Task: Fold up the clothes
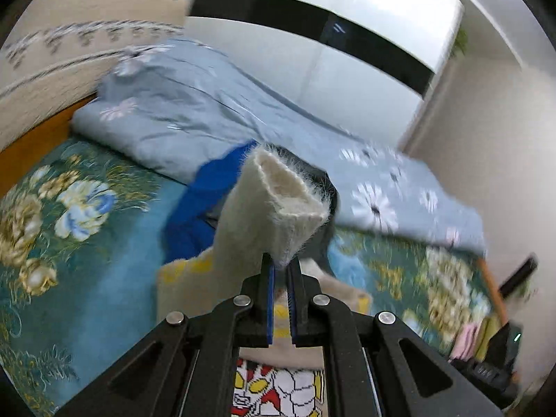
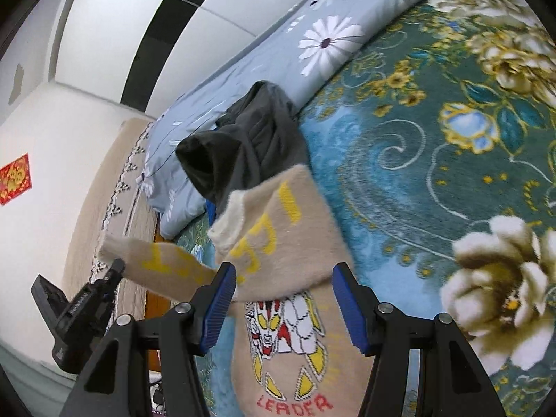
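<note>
Left hand-held gripper (image 1: 280, 267) pinches beige sweater (image 2: 278, 243) sleeve cuff thinly, could slip; right hand-held gripper (image 2: 284, 301) gapes wide, holding nothing.

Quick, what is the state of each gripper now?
Left gripper: closed on the beige sweater's sleeve.
Right gripper: open, holding nothing, above the beige sweater.

Open floral bedspread (image 2: 434, 160) lay free right of beige sweater (image 2: 278, 243). Dark garment (image 2: 250, 139) and blue quilt (image 2: 312, 45) blocked far side. Blue cloth (image 1: 198, 208) lay left, behind lifted sleeve (image 1: 264, 208).
</note>
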A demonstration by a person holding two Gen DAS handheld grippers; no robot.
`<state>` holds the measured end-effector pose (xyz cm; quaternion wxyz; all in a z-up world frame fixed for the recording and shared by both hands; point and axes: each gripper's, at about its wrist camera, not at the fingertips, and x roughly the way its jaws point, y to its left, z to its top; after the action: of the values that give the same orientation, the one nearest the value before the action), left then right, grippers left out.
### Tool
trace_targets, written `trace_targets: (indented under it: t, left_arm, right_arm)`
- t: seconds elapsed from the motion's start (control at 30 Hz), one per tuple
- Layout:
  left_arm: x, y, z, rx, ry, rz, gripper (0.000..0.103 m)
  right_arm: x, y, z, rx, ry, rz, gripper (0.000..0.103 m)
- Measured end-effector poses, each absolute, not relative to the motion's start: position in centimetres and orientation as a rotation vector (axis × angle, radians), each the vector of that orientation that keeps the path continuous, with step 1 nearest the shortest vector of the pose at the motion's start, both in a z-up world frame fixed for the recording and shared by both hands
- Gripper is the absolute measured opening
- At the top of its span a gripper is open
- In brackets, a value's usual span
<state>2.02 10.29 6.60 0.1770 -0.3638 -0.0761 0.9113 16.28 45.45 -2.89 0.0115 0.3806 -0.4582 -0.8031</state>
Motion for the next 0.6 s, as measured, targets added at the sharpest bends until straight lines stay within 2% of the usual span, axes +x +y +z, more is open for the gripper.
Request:
trace_targets:
  t: [0.13,0.43,0.6]
  left_arm:
    - [2.5,14.4,4.1,-1.11,-0.135,2.517,0.006]
    - [3.3,20.9,-2.3,-1.296,-0.075,2.382,0.006]
    - [3.8,23.4,-4.8,-1.331,0.082,2.326,0.006]
  right_arm:
    - [17.1,46.4,-3.7,1.193,-1.467,-2.504,0.061]
    - [18.2,47.8,-5.7,1.235,-1.514,-2.499,0.061]
    - [18.9,48.7,-6.8,1.262,-1.536,-2.508,0.061]
